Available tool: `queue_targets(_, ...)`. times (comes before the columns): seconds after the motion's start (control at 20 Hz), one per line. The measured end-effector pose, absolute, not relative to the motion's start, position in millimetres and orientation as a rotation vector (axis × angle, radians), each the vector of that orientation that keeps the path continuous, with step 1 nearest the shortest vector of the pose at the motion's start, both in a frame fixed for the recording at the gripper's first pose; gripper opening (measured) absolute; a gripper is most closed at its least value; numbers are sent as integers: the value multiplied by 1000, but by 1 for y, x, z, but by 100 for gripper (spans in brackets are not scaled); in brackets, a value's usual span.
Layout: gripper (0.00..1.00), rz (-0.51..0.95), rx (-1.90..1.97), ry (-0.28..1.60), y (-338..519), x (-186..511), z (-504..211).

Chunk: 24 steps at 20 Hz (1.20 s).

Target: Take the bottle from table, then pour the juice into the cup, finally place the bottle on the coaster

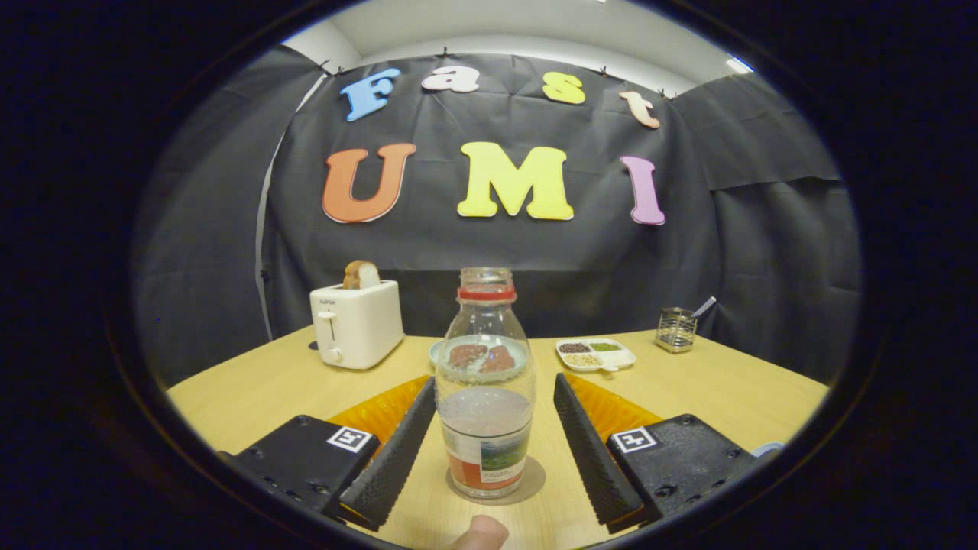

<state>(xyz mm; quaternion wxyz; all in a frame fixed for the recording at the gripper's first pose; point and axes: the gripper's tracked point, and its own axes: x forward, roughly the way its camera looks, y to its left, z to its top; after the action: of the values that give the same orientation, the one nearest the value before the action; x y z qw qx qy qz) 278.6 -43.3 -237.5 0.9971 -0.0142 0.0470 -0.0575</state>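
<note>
- Between the two fingers of the gripper [489,428] stands the bottle [486,389], upright on the wooden table [252,386], uncapped, a red ring at its neck and juice filling roughly its lower part.
- Fingers spread to either side, left one about touching the glass and right one clear of it: released, not grasping.
- At 6 o'clock from the bottle, a fingertip [480,534] shows just below its base.
- At 12 o'clock, directly behind the bottle and seen through it, a small plate [437,351] with something dark on it.
- At 10 o'clock, a white toaster [356,324] with a bread slice [361,275] sticking up.
- At 2 o'clock, a divided snack tray [596,354]; farther out, a wire holder [676,329] with a utensil.
</note>
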Motion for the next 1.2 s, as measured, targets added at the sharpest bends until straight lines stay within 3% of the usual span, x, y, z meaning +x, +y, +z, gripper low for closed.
queue_targets(0.8,98,-102,-20,-23,-61,136,-94)
queue_targets(1.2,98,-104,-35,31,-65,58,-36)
